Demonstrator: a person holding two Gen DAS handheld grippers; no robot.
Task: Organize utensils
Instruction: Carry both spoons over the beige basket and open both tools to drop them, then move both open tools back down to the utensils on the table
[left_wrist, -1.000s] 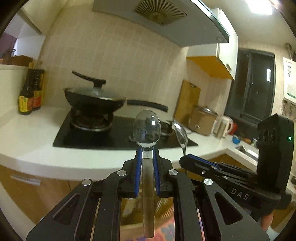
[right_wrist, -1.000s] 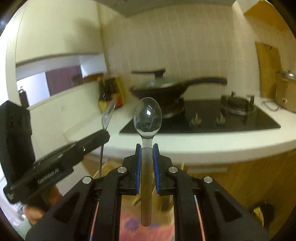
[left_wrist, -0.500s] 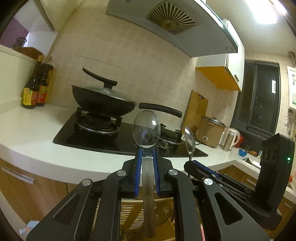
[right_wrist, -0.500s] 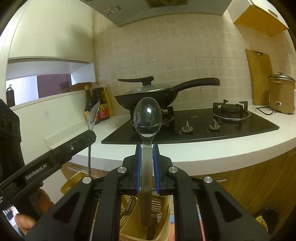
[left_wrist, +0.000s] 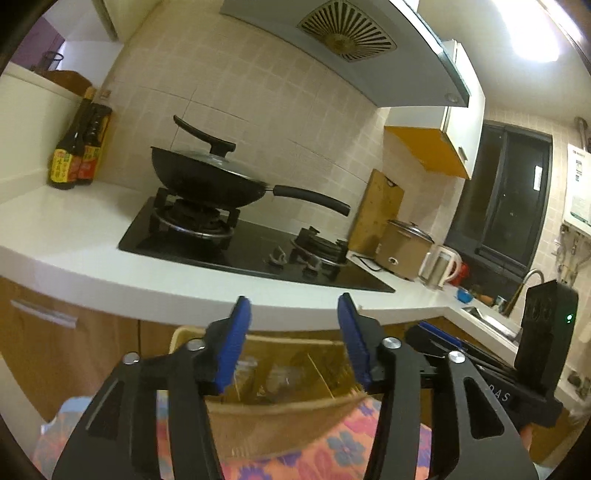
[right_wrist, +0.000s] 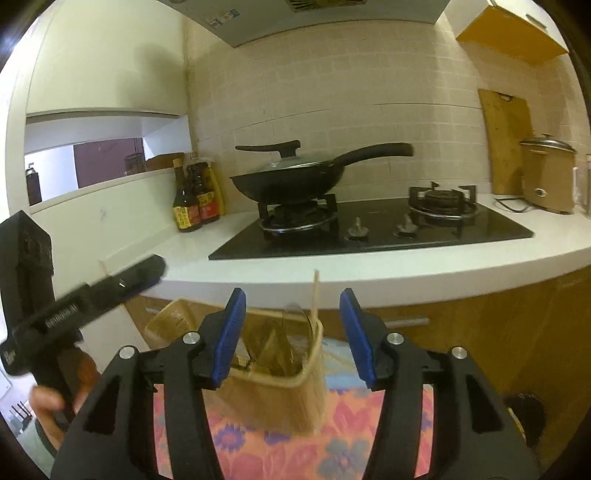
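A tan utensil basket (left_wrist: 280, 417) stands on a floral cloth (left_wrist: 332, 454) right below my left gripper (left_wrist: 291, 343), which is open and empty, its blue pads apart. The basket also shows in the right wrist view (right_wrist: 280, 391), under my right gripper (right_wrist: 290, 332), also open and empty. A spoon bowl (right_wrist: 295, 312) and a chopstick (right_wrist: 316, 295) stick up out of the basket. The right gripper shows at the right of the left view (left_wrist: 480, 365), the left gripper at the left of the right view (right_wrist: 92, 295).
A white counter (right_wrist: 369, 273) runs behind the basket with a black hob (right_wrist: 369, 236) and a lidded wok (right_wrist: 291, 177). Sauce bottles (right_wrist: 195, 199) stand at the left, a rice cooker (right_wrist: 546, 173) and cutting board (right_wrist: 506, 140) at the right.
Both grippers held a spoon upright before. Both have lowered over the basket and opened, and the spoons have left the jaws.
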